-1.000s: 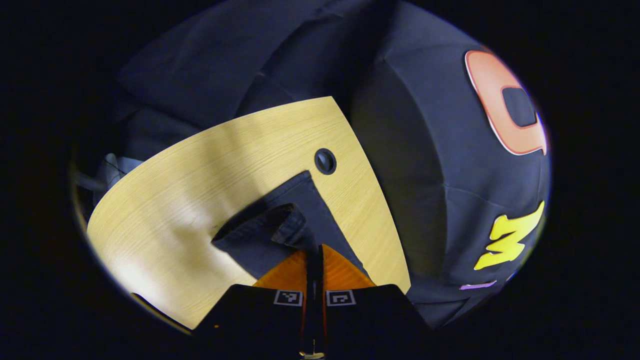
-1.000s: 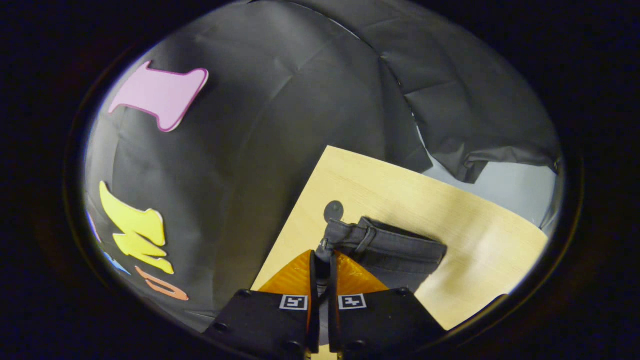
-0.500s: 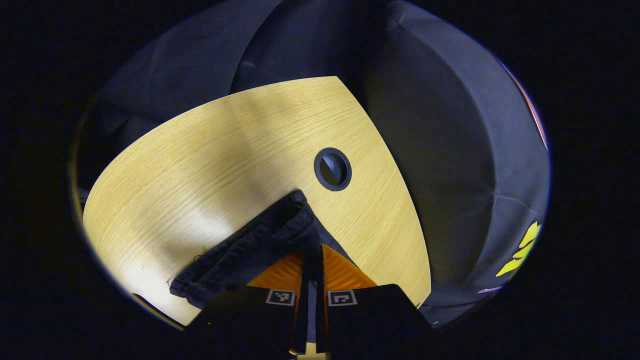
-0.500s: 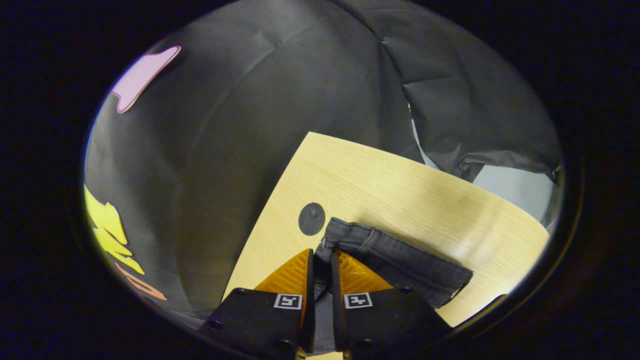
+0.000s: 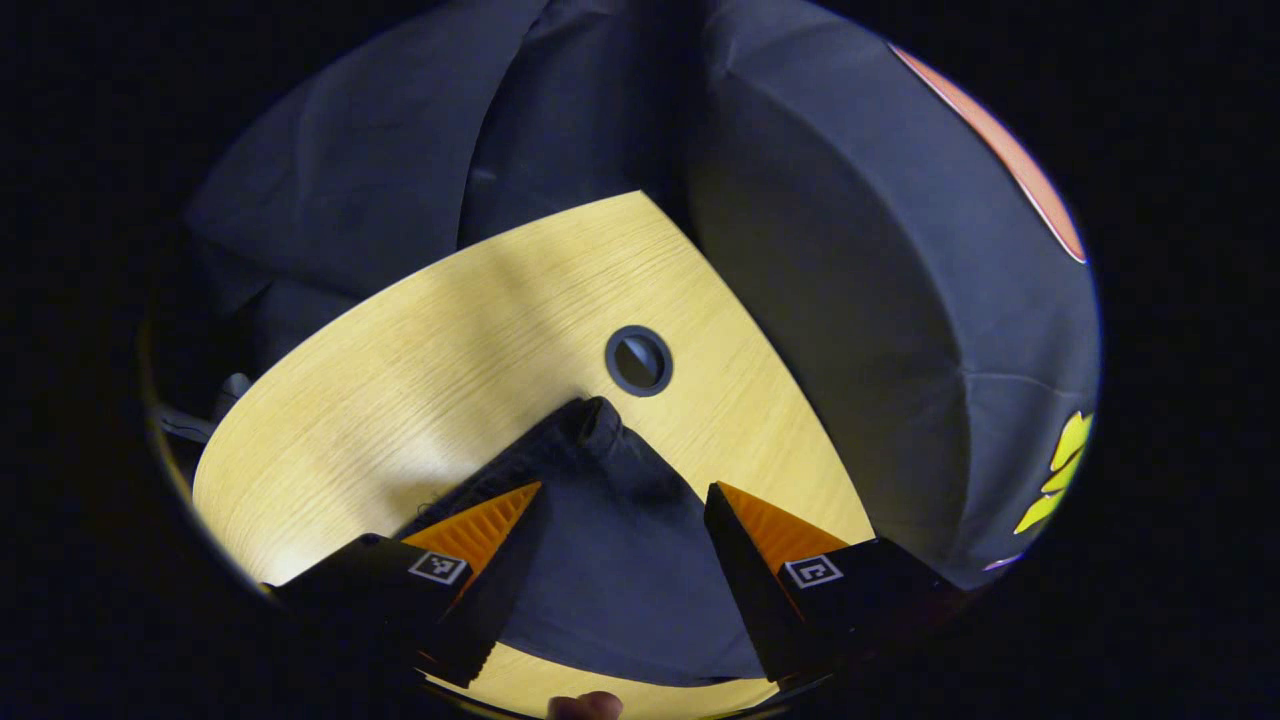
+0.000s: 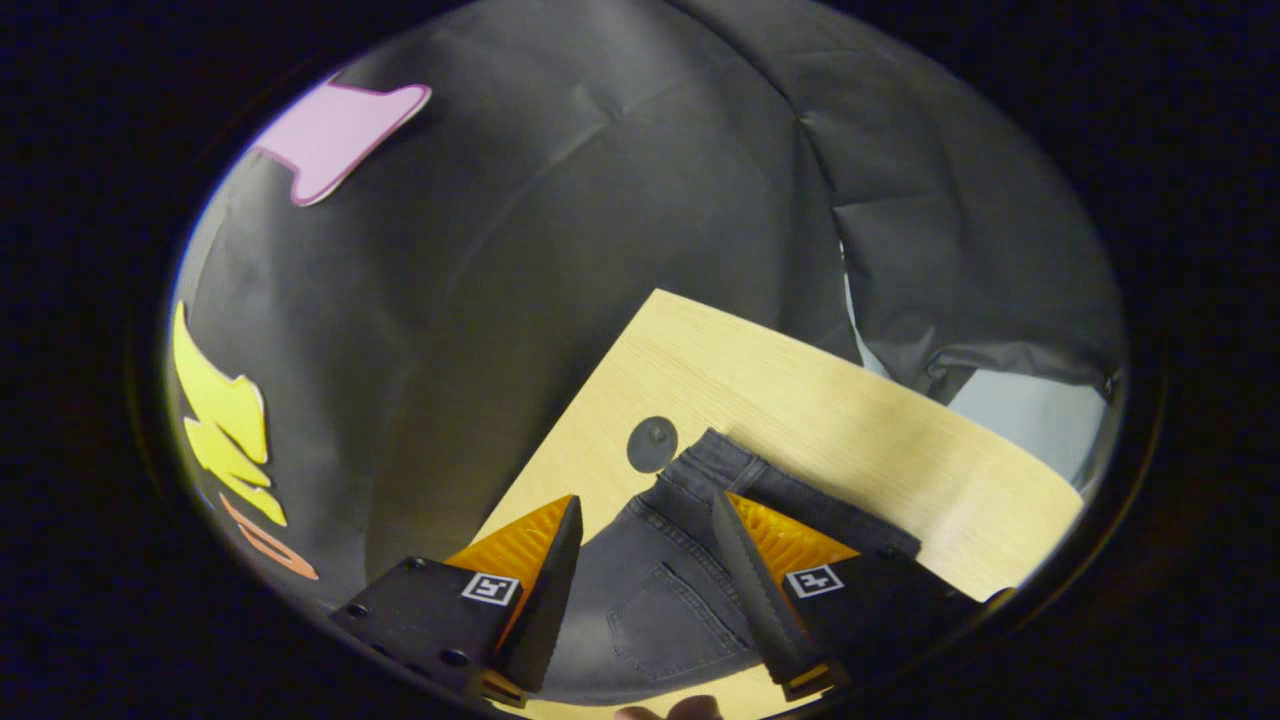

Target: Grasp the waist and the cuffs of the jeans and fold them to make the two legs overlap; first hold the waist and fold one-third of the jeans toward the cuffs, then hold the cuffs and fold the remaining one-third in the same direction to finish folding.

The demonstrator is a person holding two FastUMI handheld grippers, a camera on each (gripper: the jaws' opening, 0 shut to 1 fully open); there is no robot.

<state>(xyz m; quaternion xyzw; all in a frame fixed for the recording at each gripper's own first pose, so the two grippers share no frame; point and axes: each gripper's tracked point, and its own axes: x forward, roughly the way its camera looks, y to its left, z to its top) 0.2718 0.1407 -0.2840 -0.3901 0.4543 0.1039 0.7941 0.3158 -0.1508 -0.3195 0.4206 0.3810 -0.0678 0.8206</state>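
Observation:
Dark grey jeans (image 5: 610,540) lie flat on the light wooden table (image 5: 420,350). In the left gripper view a cuff corner points toward the round cable hole (image 5: 638,360), and my left gripper (image 5: 625,490) stands open over the fabric with the cloth lying loose between its fingers. In the right gripper view the waist end of the jeans (image 6: 660,580), with waistband and back pocket, lies on the table (image 6: 800,400) beside the cable hole (image 6: 652,444). My right gripper (image 6: 645,500) is open above it, fingers spread either side of the waistband.
Black booth cloth (image 5: 860,300) hangs close behind the table's far edge. A pale gap (image 6: 1020,410) shows under the cloth in the right gripper view. Fingertips (image 6: 670,710) of a hand peek in at the bottom of both views.
Both grippers were shut on the jeans half a second ago and have opened. The released cloth now lies flat on the table.

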